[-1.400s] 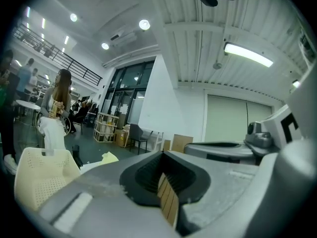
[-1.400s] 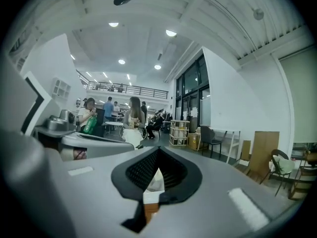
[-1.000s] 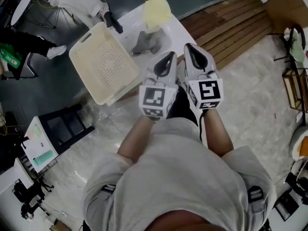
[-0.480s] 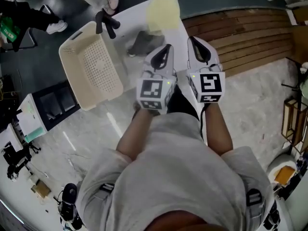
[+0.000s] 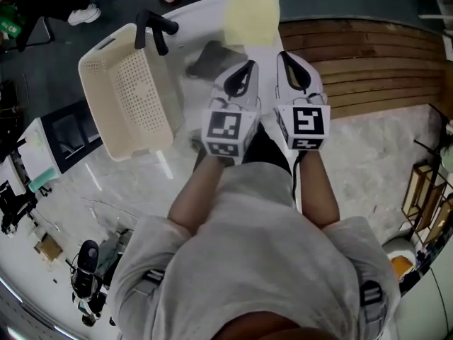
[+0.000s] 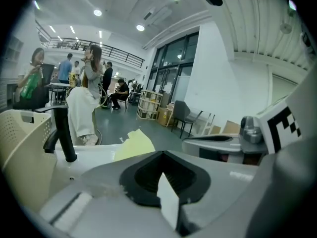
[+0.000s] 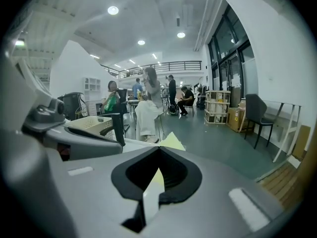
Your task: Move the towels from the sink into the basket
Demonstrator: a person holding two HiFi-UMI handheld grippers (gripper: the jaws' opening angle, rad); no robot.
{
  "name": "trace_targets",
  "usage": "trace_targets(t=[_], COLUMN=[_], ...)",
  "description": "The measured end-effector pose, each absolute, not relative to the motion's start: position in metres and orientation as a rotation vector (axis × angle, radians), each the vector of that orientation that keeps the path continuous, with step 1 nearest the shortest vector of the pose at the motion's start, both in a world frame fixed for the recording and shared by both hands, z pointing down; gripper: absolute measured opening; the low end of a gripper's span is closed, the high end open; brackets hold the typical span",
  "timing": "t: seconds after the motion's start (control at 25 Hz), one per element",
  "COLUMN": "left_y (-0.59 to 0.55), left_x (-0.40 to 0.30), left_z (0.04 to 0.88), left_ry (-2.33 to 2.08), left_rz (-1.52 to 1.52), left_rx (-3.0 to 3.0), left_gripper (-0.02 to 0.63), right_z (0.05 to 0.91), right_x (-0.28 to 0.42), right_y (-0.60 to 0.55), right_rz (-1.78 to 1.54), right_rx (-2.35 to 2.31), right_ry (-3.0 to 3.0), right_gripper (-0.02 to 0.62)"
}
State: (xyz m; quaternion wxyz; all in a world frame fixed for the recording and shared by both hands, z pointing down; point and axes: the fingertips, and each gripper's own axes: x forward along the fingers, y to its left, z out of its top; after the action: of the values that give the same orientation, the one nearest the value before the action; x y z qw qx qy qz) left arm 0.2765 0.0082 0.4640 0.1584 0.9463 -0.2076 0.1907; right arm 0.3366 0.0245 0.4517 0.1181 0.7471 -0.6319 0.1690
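A grey towel (image 5: 204,57) lies in the white sink (image 5: 185,30), and a yellow towel (image 5: 253,9) hangs at the sink's far edge. The cream perforated basket (image 5: 127,91) sits tilted at the sink's left, beside the black faucet (image 5: 153,29). My left gripper (image 5: 248,65) and right gripper (image 5: 282,55) are side by side just in front of the sink, both shut and empty. The left gripper view shows its shut tips (image 6: 161,153), the yellow towel (image 6: 133,144), the faucet (image 6: 61,132) and the basket (image 6: 22,135). The right gripper view shows the yellow towel (image 7: 172,142) beyond its shut tips (image 7: 158,148).
Wooden decking (image 5: 368,55) runs to the right of the sink. A dark stand (image 5: 71,137) and loose gear lie on the floor at the left. Several people (image 7: 148,100) sit or stand in the hall beyond, with a chair (image 7: 260,115) and shelves.
Both grippers have come forward and down toward the sink, still side by side and shut. In the head view the sink and basket have swung leftward and nearer.
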Motion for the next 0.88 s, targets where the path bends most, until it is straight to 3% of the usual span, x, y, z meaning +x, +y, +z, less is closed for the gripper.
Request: trace_targets(t=[0.32,0.36,0.44,0.88], left_y=[-0.014,-0.015,-0.018,-0.038], left_x=[0.283,0.282,0.28,0.273], left_z=[0.501,0.505,0.512,0.528], left_ry=[-0.655,-0.658,-0.664,-0.71], left_rz=[0.63,0.639,0.659,0.706], left_rx=[2.627,2.62,2.606,2.553], left_gripper=[0.02,0.02,0.02,0.02], right_z=[0.51,0.517,0.532,0.592], right_x=[0.354,0.355,0.352,0.356], right_y=[-0.003,-0.006,-0.01,-0.025], right_rz=[0.602,0.619,0.676,0.748], right_rx=[2.054,2.04,1.998,1.824], right_ry=[-1.811,-1.807,-1.814,-1.709], right_gripper=[0.008,0.021,0.135,0.158])
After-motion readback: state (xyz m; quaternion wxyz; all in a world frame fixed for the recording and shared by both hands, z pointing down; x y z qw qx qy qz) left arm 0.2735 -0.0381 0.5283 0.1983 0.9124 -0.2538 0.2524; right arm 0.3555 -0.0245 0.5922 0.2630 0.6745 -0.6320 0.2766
